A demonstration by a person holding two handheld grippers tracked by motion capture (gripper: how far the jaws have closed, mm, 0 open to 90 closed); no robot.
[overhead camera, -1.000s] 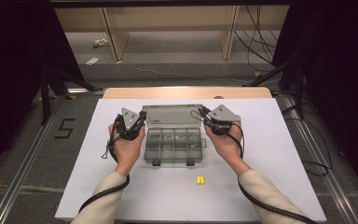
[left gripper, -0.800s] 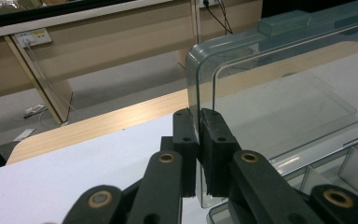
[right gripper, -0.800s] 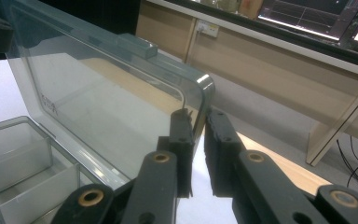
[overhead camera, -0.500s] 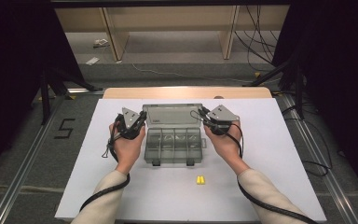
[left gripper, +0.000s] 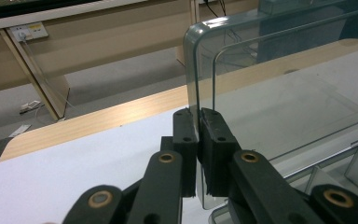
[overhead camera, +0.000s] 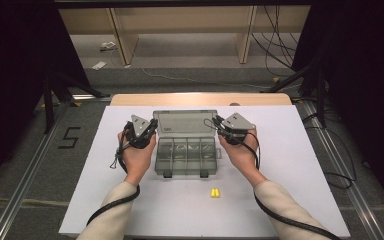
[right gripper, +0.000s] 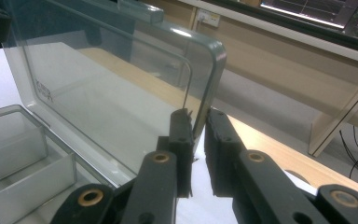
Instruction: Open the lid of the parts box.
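While nothing has shifted since a second ago, left gripper (overhead camera: 150,131) and right gripper (overhead camera: 221,128) stay clenched on the open lid (overhead camera: 185,121) edges of the clear box (overhead camera: 186,156) at table (overhead camera: 300,150) centre, so lid work is paused.

A white table (overhead camera: 300,165) bears a clear compartment box (overhead camera: 186,156) and a small yellow piece (overhead camera: 214,193).

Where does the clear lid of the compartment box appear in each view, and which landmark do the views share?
High view: lid raised at table centre, between the grippers.
Left gripper view: right of centre, its edge clamped in the jaws.
Right gripper view: upper left, its edge clamped.
Shared landmark: the box's compartments.
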